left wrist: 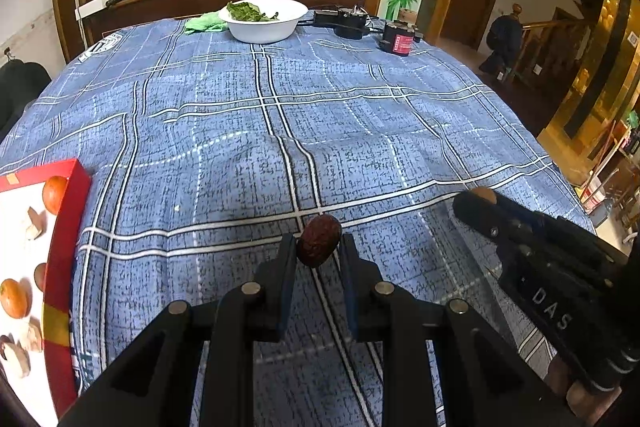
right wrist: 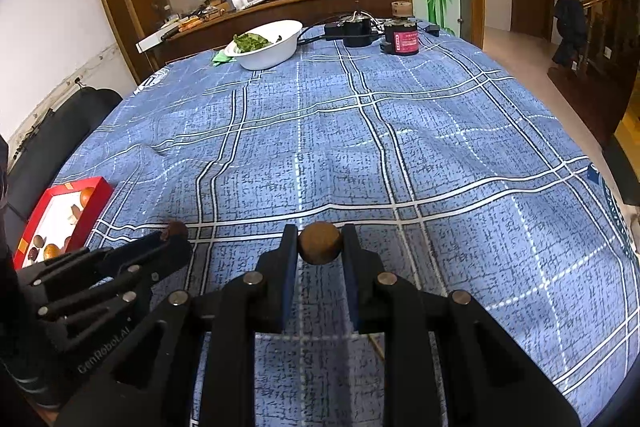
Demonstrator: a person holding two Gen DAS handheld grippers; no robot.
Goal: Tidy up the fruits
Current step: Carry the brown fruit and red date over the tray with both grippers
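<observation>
Right now my left gripper (left wrist: 319, 245) is clamped on a wrinkled dark red date (left wrist: 319, 241), pinched at the fingertips with its long axis running roughly up and away between the pads, and my right gripper (right wrist: 320, 243) is closed on a round brown fruit (right wrist: 320, 242), a longan by the look of it. Both fruits hang clear above the blue plaid tablecloth (left wrist: 360, 131), near its front edge, and the two tools sit side by side, close together. What the coming move turns on, as I judge it, is the red-rimmed tray (left wrist: 66, 227): it lies off to the left of both tools, at the front-left part of the table, already carrying oranges (left wrist: 54, 195) and other bits. My left hand is clearly the nearer one, just beside the tray's right wall, so I would send the date in first. A white bowl (left wrist: 262, 23) of greens stands well apart at the far edge.
</observation>
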